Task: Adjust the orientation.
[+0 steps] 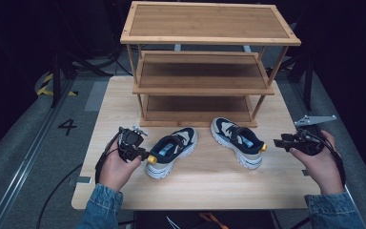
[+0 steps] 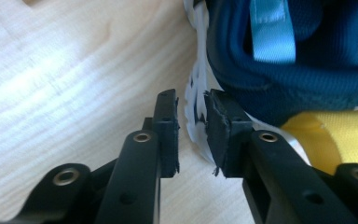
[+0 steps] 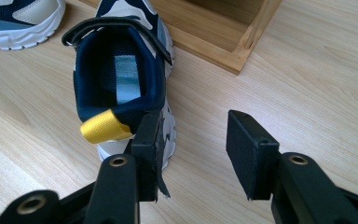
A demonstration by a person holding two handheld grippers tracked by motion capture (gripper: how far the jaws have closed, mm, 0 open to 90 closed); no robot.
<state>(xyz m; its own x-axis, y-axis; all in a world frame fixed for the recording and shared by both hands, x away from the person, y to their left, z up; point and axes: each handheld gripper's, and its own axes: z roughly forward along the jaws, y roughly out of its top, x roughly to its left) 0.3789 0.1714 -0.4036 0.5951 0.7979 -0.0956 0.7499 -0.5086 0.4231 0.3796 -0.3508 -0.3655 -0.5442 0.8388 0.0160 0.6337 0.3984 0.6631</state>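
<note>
Two navy, beige and white sneakers lie on the wooden table (image 1: 209,186) in front of the rack. The left sneaker (image 1: 171,148) has a yellow heel tab (image 2: 326,135) and a white sole edge (image 2: 193,109). My left gripper (image 1: 143,155) is at its heel. Its jaws (image 2: 191,100) stand narrowly apart, with the white heel edge in the gap and one pad close against the navy collar (image 2: 298,79). The right sneaker (image 1: 238,140) lies toe toward the rack. My right gripper (image 1: 279,142) hovers just right of its heel, open (image 3: 196,121), with bare wood between the jaws and the sneaker (image 3: 116,60) beside the left jaw.
A three-tier bamboo shoe rack (image 1: 205,71) stands at the back of the table, with its bottom frame (image 3: 214,28) just beyond the right sneaker's toe. The shelves hold nothing. Grey floor and dark stands surround the table.
</note>
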